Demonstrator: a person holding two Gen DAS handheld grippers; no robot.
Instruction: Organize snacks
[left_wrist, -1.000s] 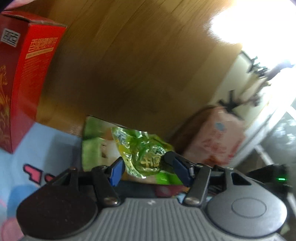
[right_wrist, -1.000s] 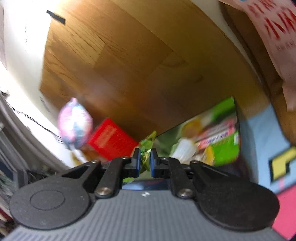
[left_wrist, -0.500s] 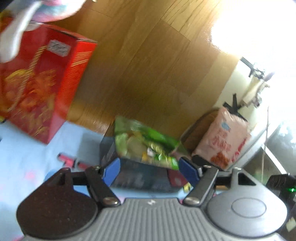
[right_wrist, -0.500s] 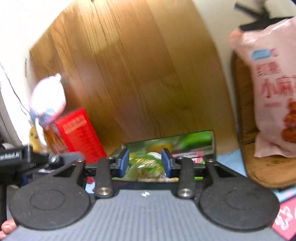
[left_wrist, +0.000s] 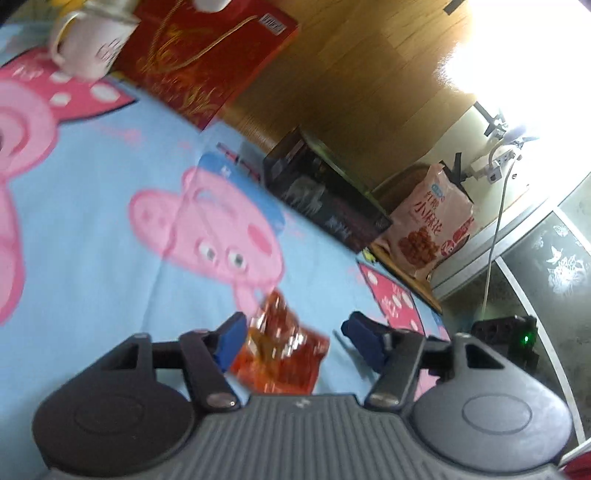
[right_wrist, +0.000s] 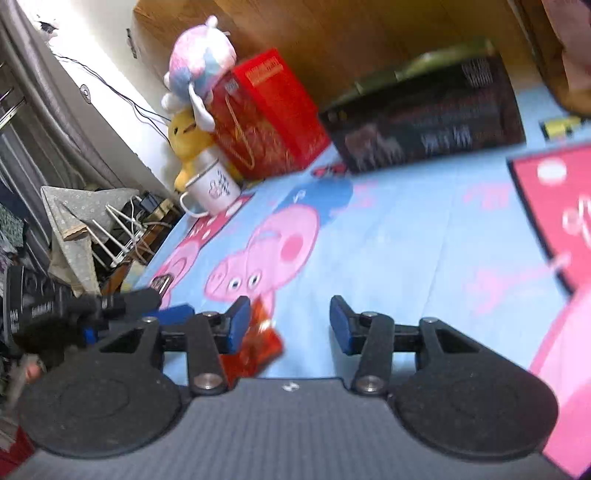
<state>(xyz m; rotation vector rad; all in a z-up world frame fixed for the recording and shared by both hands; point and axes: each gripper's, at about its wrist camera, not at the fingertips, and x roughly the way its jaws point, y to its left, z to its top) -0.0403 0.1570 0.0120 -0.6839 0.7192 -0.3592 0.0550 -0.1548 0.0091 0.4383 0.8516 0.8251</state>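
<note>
An orange-red snack packet lies on the blue cartoon-pig cloth. My left gripper is open with the packet between its blue fingers. My right gripper is open just right of the same packet, which lies by its left finger. The left gripper's body shows at the left edge of the right wrist view. A dark open snack box stands at the cloth's far edge, also in the right wrist view.
A red carton and a white mug stand at the far left. A pink snack bag leans to the right of the dark box. Plush toys sit by the red carton.
The right gripper opened and let go of the green snack at the box. Both grippers swung down from the box to the cloth, over the orange-red packet.
</note>
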